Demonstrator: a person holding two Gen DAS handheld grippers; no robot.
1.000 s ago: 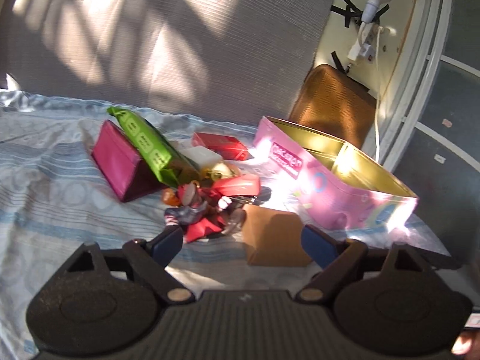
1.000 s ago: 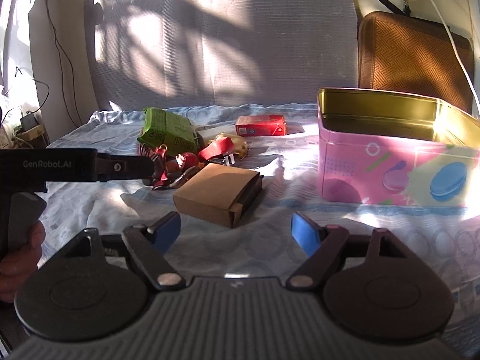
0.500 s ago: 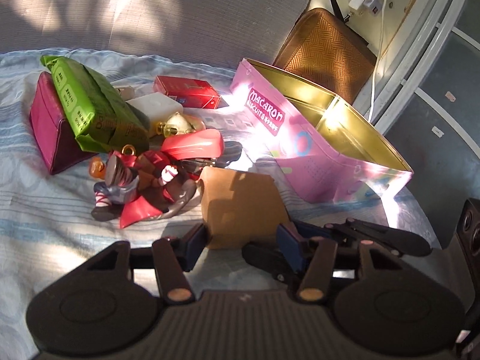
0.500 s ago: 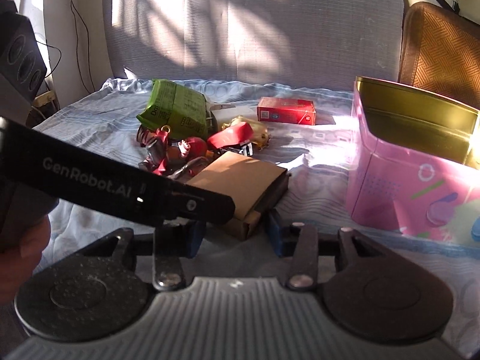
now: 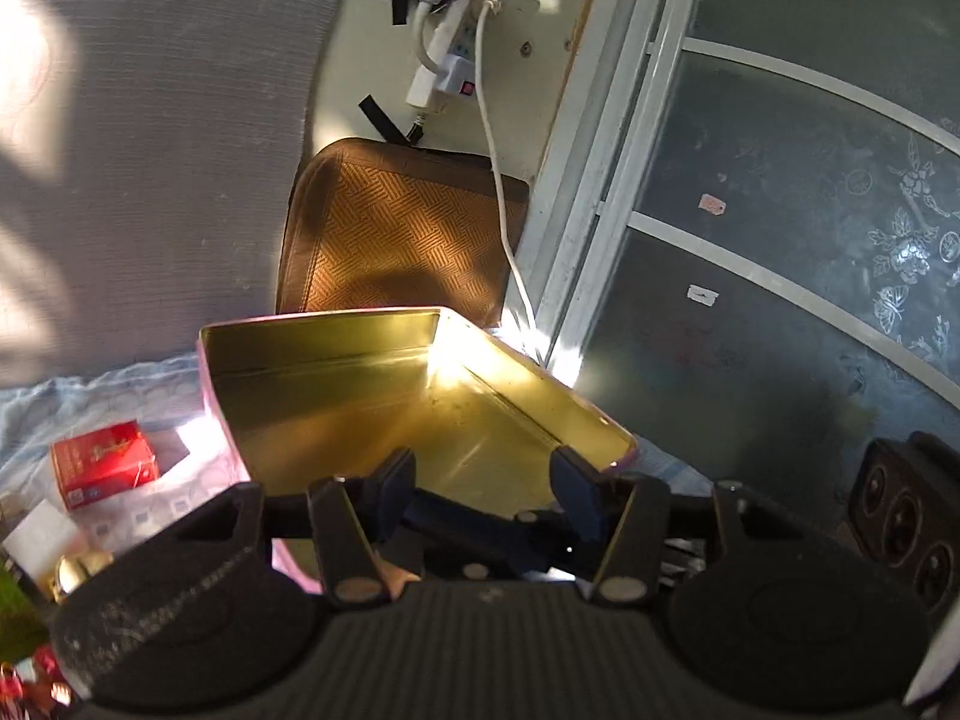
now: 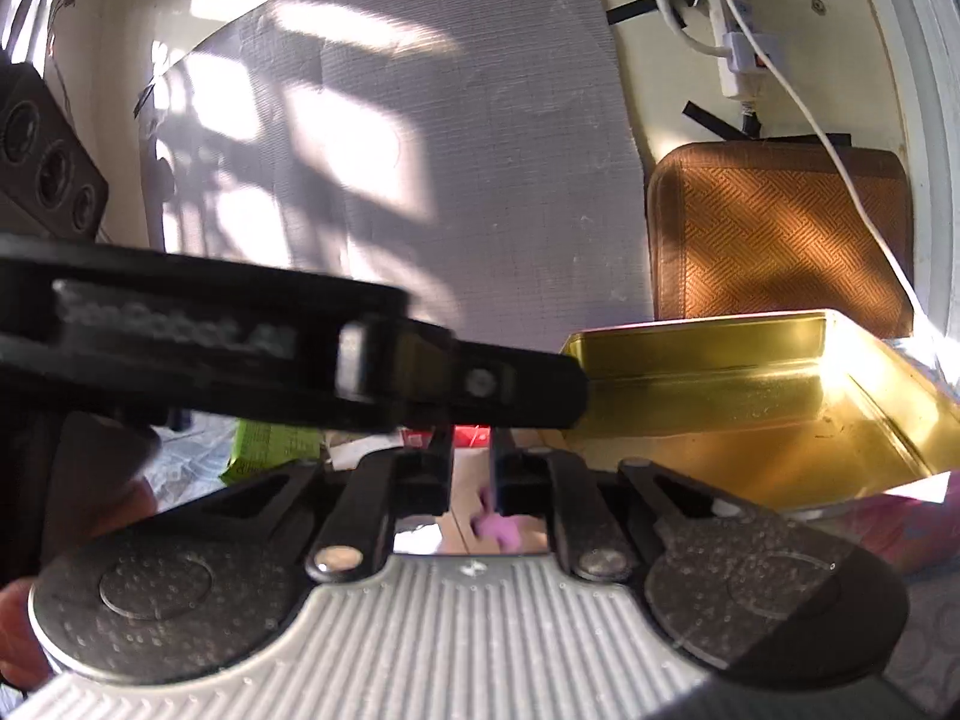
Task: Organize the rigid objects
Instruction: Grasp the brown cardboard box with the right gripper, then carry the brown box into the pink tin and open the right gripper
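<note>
The right gripper (image 6: pixel 471 480) has just been closing its jaws, which now stand almost together on a strip of the brown cardboard box (image 6: pixel 465 504), held at the near rim of the open pink rectangular metal tin (image 5: pixel 312 324) with the gold interior. The left gripper (image 5: pixel 486 483) hangs over the same rim, jaws partly apart. Whether its pads press on anything cannot be told.

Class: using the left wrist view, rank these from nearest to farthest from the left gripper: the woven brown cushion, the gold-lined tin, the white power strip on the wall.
1. Gold-lined tin, right ahead of the left gripper.
2. Woven brown cushion, propped behind the tin.
3. White power strip, high on the wall above the cushion.
</note>
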